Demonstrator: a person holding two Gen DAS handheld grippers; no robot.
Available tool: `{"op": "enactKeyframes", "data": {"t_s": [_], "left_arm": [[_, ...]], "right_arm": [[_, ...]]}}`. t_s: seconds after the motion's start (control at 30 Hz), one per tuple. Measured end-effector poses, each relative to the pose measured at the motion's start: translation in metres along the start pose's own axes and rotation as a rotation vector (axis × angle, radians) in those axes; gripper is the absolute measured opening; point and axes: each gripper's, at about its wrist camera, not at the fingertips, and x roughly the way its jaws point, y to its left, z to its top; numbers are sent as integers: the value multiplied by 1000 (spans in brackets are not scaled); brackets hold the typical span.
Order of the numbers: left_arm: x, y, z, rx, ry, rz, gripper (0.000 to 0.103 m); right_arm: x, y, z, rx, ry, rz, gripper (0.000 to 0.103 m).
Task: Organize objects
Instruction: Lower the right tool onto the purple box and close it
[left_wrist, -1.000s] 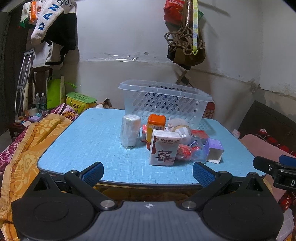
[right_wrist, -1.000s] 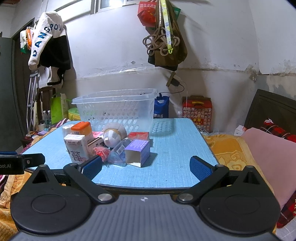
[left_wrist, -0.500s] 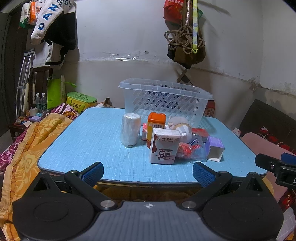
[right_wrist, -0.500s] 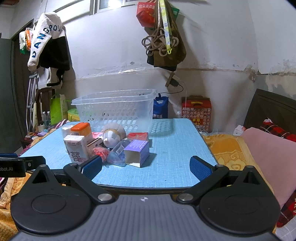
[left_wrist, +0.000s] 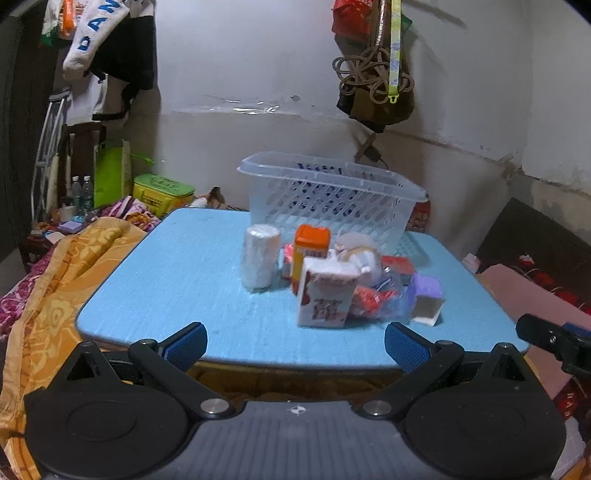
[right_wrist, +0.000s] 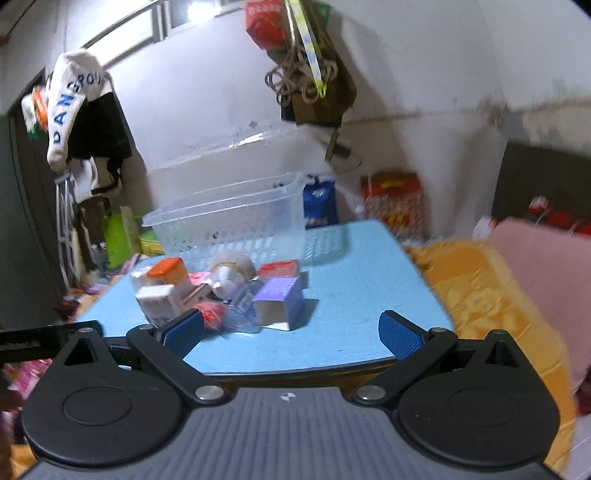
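The left gripper (left_wrist: 295, 341) and the right gripper (right_wrist: 291, 334) both hang wide apart, holding nothing, at the near edge of the blue table (left_wrist: 177, 280). From left to right sit a white roll (left_wrist: 259, 261), a red-print carton (left_wrist: 325, 298) and a purple box (right_wrist: 279, 302). The basket (left_wrist: 328, 199) waits behind. The things are packed tight, so grabbing one could knock over its neighbors.
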Motion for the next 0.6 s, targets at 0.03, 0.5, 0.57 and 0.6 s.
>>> {"op": "enactKeyframes", "data": {"t_s": [0.03,0.5,0.57,0.6], "left_arm": [[5,-2,5,7,9,-4,103],[98,-18,47,-7,174,-58,99],[106,-20,46,-9,200,-66,90],[108,-20,46,-13,217,-64,88]], "right_arm": [[8,-1,3,14,27,6,103],[112,-6,45,-24,218,-39,101],[118,-4,45,-38,232,-44,98],[119,-3,45,-39,242,-42,96]]}}
